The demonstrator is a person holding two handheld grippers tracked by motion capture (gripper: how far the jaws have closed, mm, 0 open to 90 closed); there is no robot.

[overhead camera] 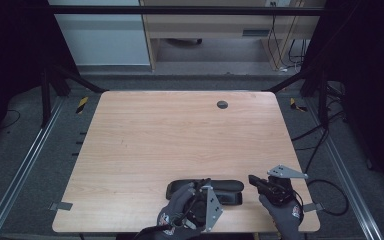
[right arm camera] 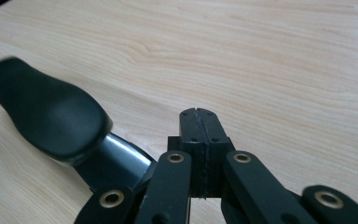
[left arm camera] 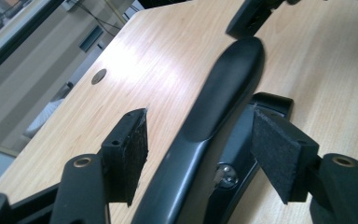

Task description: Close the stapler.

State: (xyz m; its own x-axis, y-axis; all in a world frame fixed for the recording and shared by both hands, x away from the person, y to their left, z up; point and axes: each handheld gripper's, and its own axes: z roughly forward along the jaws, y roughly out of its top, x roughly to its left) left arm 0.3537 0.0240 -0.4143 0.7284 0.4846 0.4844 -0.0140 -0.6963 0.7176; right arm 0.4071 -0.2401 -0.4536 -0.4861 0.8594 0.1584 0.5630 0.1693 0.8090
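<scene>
The black stapler (overhead camera: 205,191) lay at the desk's (overhead camera: 180,135) near edge between the left gripper's (left arm camera: 200,154) spread jaws, pads clear; the right gripper (right arm camera: 199,122), jaws pressed together, sat beside its tip; a careless nudge could shove it off.

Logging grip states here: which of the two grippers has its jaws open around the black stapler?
The left gripper: its pads stand apart on either side of the black stapler, not pressing it. The right gripper is shut, beside the stapler's end.

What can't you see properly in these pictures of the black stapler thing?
- High view: the left claw and hand cover the near part of the black stapler-like tool.
- Left gripper view: its near end is cut off by the bottom edge.
- Right gripper view: its tip is blurred.
</scene>
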